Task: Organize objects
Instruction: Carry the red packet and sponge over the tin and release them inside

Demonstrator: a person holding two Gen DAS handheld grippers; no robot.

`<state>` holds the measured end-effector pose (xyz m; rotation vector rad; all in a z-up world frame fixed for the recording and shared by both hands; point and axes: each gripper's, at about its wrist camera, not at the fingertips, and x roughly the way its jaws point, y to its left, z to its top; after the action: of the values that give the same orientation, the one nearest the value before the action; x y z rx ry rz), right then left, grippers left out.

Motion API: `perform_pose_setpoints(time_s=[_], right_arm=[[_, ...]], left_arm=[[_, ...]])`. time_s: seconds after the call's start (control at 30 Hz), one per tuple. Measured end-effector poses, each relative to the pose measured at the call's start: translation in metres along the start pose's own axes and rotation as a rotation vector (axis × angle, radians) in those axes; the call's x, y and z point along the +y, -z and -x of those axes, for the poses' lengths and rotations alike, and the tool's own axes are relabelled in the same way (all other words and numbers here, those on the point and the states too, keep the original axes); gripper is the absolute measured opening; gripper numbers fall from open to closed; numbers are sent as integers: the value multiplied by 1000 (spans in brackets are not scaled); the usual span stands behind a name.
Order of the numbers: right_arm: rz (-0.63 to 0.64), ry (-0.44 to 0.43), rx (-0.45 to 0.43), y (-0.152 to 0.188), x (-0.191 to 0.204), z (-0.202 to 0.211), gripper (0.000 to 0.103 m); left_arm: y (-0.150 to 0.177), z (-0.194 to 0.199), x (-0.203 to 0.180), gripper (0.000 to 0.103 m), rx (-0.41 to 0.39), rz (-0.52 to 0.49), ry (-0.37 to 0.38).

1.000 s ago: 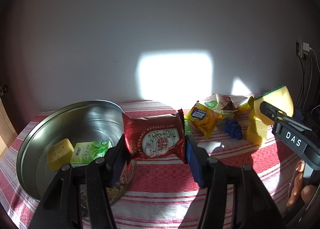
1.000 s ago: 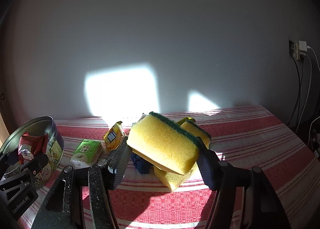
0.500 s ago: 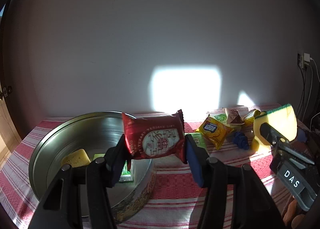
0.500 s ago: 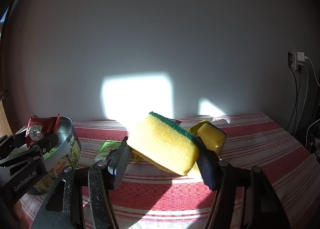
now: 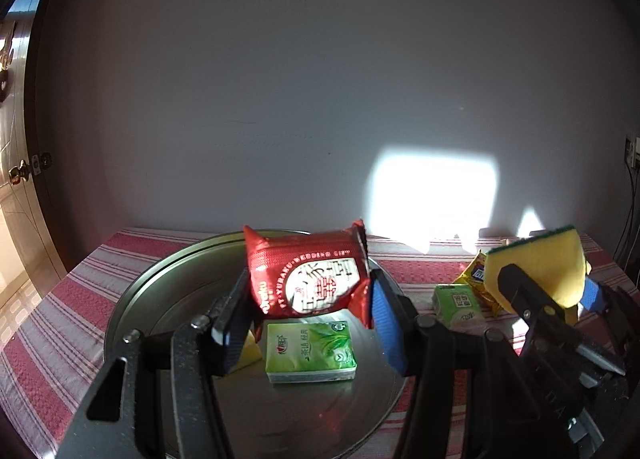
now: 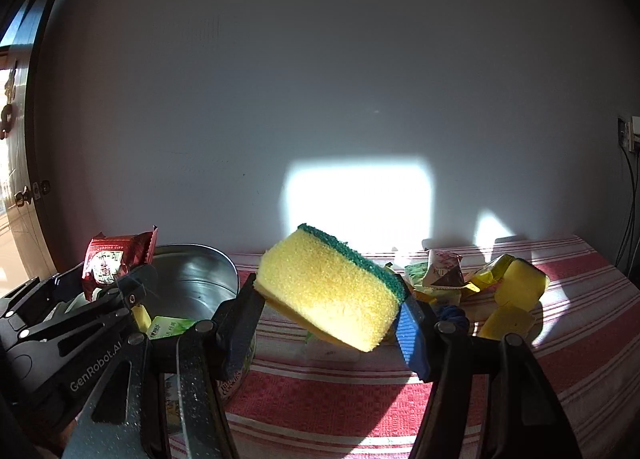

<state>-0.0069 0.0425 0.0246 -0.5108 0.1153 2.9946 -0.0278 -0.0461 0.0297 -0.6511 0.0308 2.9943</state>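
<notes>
The round metal tin (image 5: 132, 299) holds a green tissue pack (image 5: 310, 353), while above it the left gripper (image 5: 310, 315) pinches a red snack packet (image 5: 308, 273) and the right gripper (image 6: 328, 315) clamps a yellow sponge (image 6: 328, 295).

tin (image 5: 168, 299): shiny metal | sponge (image 6: 328, 295): porous foam | red packet (image 5: 308, 275): glossy foil | tablecloth (image 6: 580, 323): woven cloth

Left gripper (image 5: 308, 319): black metal arms, shiny round screws, 2 blue pads (image 5: 386, 329). Right gripper (image 6: 328, 325): same black arms, same screws, blue pads too. White "GenRobot.AI" lettering along 1 black side; maybe tiny specks on the metal.
</notes>
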Motion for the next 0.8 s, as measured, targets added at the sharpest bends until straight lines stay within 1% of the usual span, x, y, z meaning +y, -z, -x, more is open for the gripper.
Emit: perform_pose_setpoints(time_s=[0.3, 0.47, 0.6, 0.8], right_arm=[[41, -70, -1, -3, 41, -14, 65], [69, -100, 6, -4, 65, -26, 65], [79, -109, 34, -3, 86, -43, 65], [95, -160, 69, -1, 111, -59, 65]], left_arm=[[-5, -10, 48, 55, 14, 51, -83], [-7, -21, 72, 55, 46, 75, -145], [-6, -29, 91, 55, 71, 94, -189], [-3, -38, 111, 55, 112, 114, -240]])
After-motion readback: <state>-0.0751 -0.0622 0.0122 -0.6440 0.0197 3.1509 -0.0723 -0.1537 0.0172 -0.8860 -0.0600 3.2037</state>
